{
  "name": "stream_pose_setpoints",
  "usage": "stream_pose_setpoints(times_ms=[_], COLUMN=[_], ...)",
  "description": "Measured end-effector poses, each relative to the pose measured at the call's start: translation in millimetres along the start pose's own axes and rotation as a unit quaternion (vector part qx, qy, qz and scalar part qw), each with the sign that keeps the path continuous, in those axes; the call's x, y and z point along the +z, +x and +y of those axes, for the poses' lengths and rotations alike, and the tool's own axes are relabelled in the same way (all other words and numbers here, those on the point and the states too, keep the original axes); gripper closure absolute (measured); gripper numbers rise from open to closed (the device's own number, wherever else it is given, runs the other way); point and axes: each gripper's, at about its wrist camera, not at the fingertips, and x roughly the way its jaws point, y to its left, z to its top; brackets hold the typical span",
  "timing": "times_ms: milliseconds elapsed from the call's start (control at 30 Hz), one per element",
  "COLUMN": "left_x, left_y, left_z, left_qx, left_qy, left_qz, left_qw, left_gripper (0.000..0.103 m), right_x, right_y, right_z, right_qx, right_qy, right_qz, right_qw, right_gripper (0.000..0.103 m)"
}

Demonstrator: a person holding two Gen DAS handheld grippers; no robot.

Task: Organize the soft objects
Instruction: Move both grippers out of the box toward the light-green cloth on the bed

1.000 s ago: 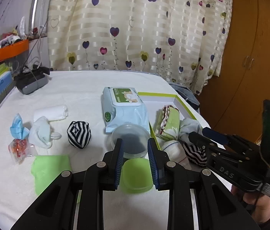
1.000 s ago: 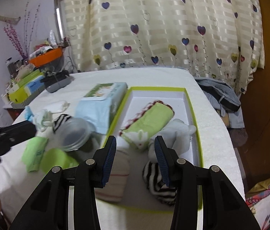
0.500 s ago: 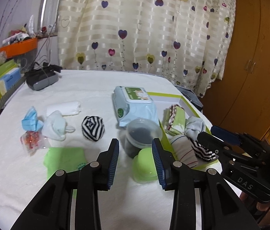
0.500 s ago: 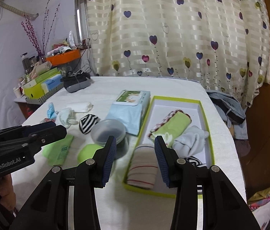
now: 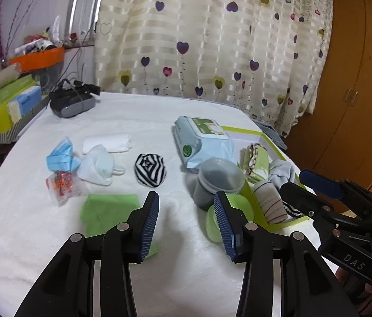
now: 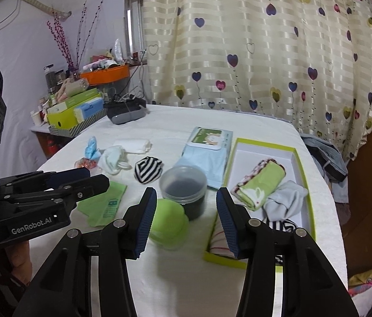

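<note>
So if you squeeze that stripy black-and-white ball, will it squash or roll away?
The stripy sock ball looks like rolled-up fabric, so it probably squashes and weighs little. It sits slightly flattened on the white cloth, so a push likely makes it tumble rather than roll far.

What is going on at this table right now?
A person is sorting soft items into a green-edged box. Both the left hand-held gripper and the right hand-held gripper are open and empty above the table. Several rolled items sit in the box; a striped ball and white sock lie outside.
</note>
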Motion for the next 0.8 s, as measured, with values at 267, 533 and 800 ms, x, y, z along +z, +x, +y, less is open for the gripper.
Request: stream_pose_setpoints(times_ms=[267,533,800], left_x=[-4,-4,-10], left_y=[-1,2,5], left_z=[13,24,44], left_qx=[0.006,0.012,0.031], left_qy=[-0.011,-0.020,-0.035], left_qz=[0.003,0.004,0.007], left_qw=[0.9999,0.9997,0.9989], left_gripper=[0.058,0.058,0.052], right_x=[0,1,1], right_y=[2,5,11], right_z=[13,22,32], right_qx=[0.013,0.018,0.032], right_qy=[-0.012,-0.021,-0.030], right_qz=[0.003,0.007,0.011], right_qw=[1.000,1.000,0.999], right_gripper=[0.055,0.055,0.055])
